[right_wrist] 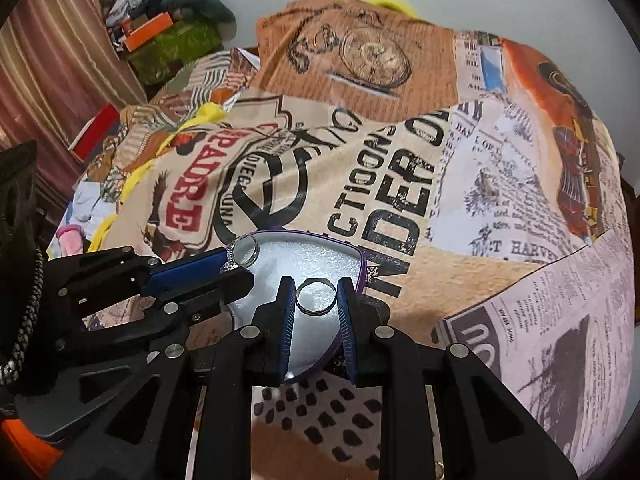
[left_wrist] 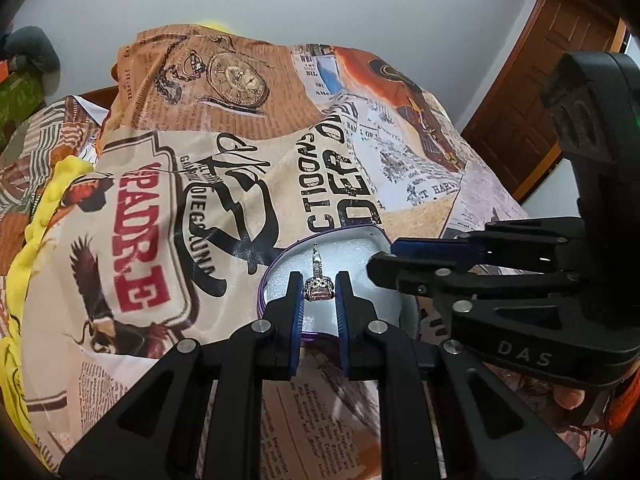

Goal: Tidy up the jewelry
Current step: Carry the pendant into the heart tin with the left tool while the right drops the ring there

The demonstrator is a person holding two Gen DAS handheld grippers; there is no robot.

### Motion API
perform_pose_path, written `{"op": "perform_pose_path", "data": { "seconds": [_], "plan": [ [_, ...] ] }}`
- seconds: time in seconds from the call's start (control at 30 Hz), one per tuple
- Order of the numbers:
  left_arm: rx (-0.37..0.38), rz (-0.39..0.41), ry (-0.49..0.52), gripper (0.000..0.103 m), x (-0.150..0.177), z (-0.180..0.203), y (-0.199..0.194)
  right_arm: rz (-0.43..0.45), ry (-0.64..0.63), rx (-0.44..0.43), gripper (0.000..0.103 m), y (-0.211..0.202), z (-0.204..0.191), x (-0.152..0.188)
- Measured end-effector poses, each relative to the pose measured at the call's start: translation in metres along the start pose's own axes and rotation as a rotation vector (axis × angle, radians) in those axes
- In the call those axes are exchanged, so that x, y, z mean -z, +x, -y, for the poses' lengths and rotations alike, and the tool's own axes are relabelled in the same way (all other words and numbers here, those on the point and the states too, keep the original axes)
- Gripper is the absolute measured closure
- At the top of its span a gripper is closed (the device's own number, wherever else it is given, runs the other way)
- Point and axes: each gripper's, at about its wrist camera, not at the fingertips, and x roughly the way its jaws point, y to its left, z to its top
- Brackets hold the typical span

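Left gripper (left_wrist: 319,294) closed on a stone-set ring (left_wrist: 318,289), pinched between blue fingers (left_wrist: 297,312) above the white foam of a purple-rimmed box (left_wrist: 262,280). Right gripper (right_wrist: 315,300) clamped on a plain band ring (right_wrist: 315,296), held upright between its fingers (right_wrist: 344,304) over the same box (right_wrist: 362,268), near its right rim. Box sat on a bed spread with a newspaper-print sheet (right_wrist: 500,208). Left gripper's ring (right_wrist: 242,252) seen at the box's left edge in the right wrist view
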Motion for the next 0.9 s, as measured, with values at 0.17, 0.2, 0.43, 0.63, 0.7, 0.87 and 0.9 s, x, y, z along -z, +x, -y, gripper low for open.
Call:
{"op": "perform_pose_path", "data": {
  "seconds": [0.17, 0.2, 0.43, 0.63, 0.7, 0.87, 0.9],
  "plan": [
    [-0.028, -0.001, 0.003, 0.089, 0.000, 0.001, 0.002, -0.019, 0.003, 0.000, 0.083, 0.007, 0.001, -0.004],
    [-0.031, -0.002, 0.002, 0.089, 0.000, 0.000, 0.002, -0.019, 0.010, -0.004, 0.083, 0.007, 0.001, -0.004],
    [-0.049, 0.016, 0.007, 0.089, 0.001, 0.002, -0.012, -0.028, 0.037, -0.027, 0.083, 0.003, 0.004, -0.007],
    [-0.070, 0.056, 0.004, 0.089, 0.001, 0.004, -0.039, 0.041, 0.041, 0.001, 0.083, -0.025, 0.007, -0.001],
    [-0.085, 0.070, 0.015, 0.089, 0.002, 0.008, -0.050, 0.064, 0.040, 0.016, 0.083, -0.036, 0.008, 0.003],
    [-0.091, 0.097, 0.041, 0.076, 0.008, 0.021, -0.076, 0.132, 0.048, 0.045, 0.083, -0.074, 0.012, 0.018],
    [-0.093, 0.100, 0.048, 0.074, 0.009, 0.024, -0.080, 0.143, 0.051, 0.049, 0.083, -0.080, 0.013, 0.020]
  ]
}}
